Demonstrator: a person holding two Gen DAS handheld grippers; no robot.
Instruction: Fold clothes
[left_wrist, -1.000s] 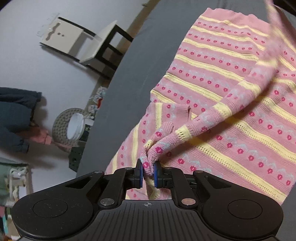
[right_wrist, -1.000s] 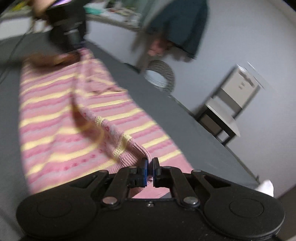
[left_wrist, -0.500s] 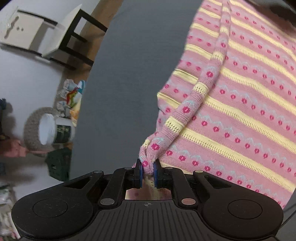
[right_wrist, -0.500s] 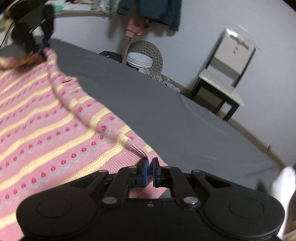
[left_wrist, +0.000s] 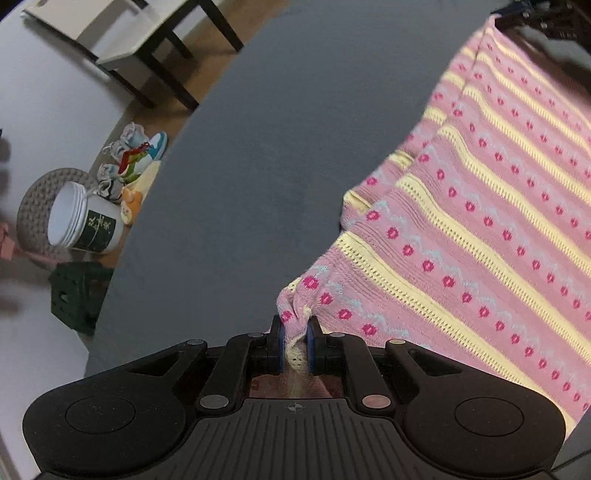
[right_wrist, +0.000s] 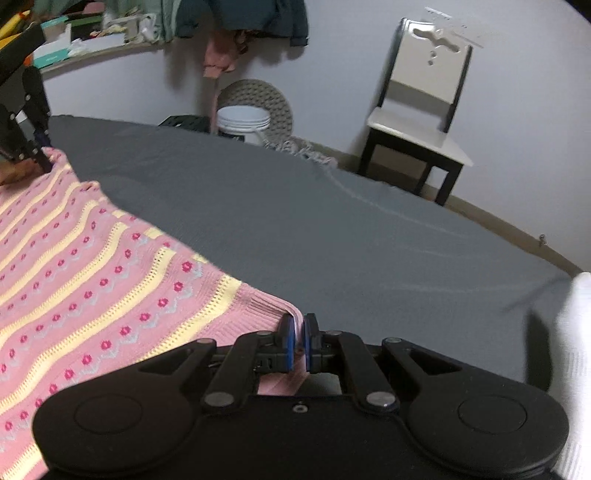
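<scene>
Grey table (left_wrist: 258, 155): pink sweater (left_wrist: 480, 236) (yellow-striped) lying apparently flat, both grippers pinching.

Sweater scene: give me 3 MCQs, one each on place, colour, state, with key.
1. Where does the sweater lie?
A. on the chair
B. on the grey table
C. on the floor

2. What colour are the sweater's dots?
A. magenta
B. green
C. black

3. What is the left gripper doing?
A. open, empty
B. shut on the bucket
C. shut on the sweater

Key: B, knit spreads over the grey top; A, magenta dots between yellow stripes; C, bunched knit sits pinched between its pads, as with the right gripper.
</scene>
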